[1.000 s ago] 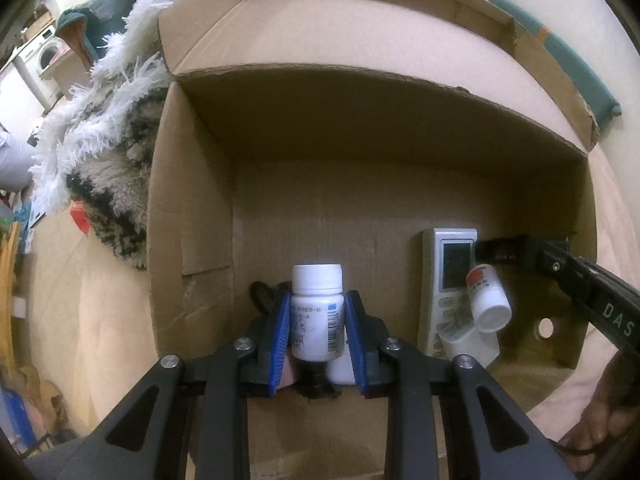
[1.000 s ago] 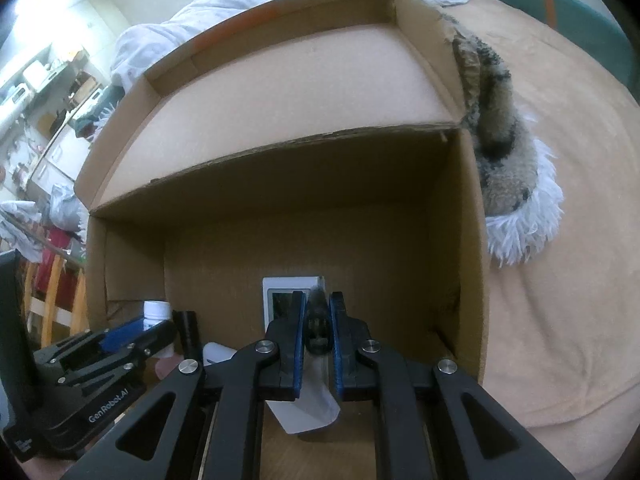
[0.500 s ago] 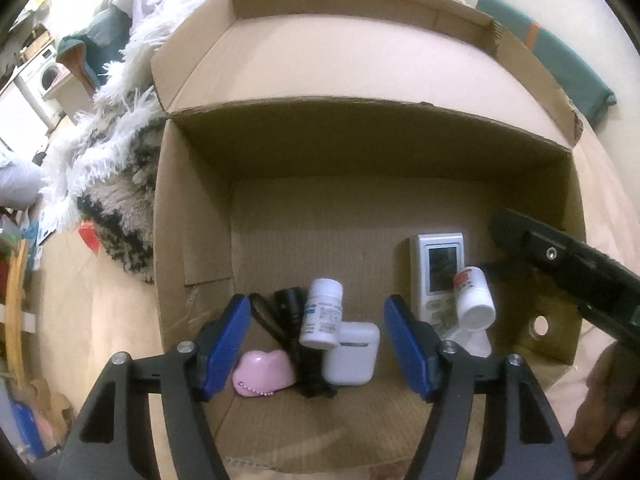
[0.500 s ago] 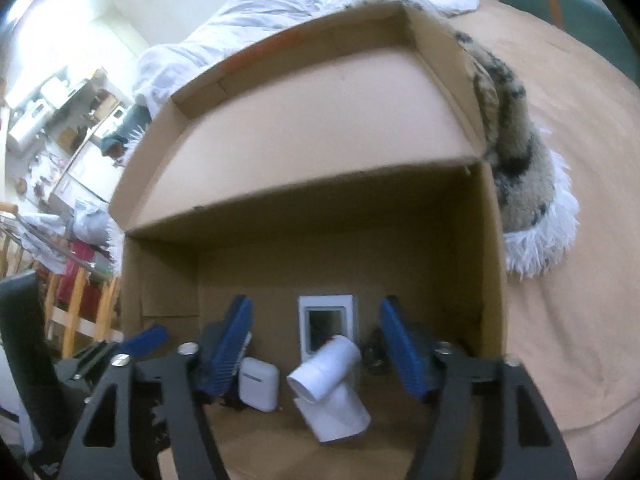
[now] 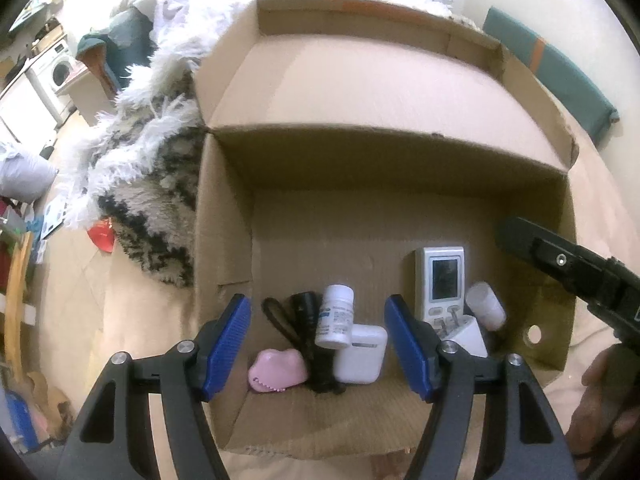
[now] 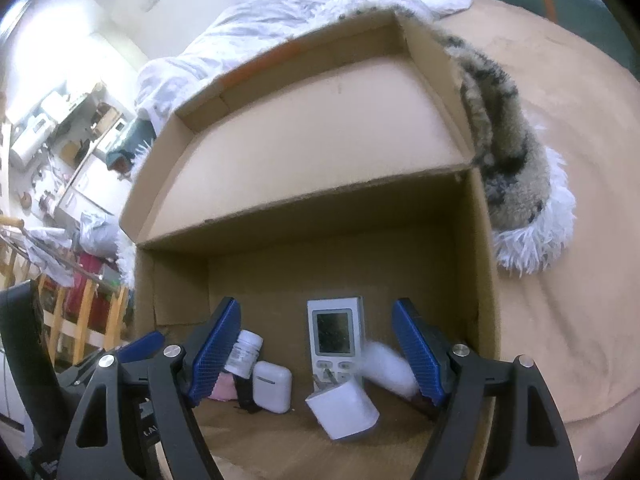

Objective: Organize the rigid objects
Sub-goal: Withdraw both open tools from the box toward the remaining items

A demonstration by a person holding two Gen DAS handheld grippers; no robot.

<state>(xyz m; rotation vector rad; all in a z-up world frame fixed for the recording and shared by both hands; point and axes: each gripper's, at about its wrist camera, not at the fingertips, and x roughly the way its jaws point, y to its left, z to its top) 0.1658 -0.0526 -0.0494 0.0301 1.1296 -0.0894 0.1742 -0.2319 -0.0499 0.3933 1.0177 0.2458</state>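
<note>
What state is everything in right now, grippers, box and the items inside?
Left gripper: open, empty.
Right gripper: open, empty.
Cardboard box: flaps open.
Labelled pill bottle: capped, leaning on the earbud case.
Earbud case: lid shut.
Remote: flat, screen dark.
Second white bottle: tipped over beside the remote.
Charger plug: prongs against the remote.
Pink clip: lying by the flashlight.

Nothing here reads cleanly for me. The white pill bottle (image 5: 335,316) carries a blue-and-white label with a barcode-like strip, but its print is too small to make out, and in my right view the same label is just grey lines. The remote (image 5: 441,284) shows a dark blank screen, its button markings illegible.
</note>
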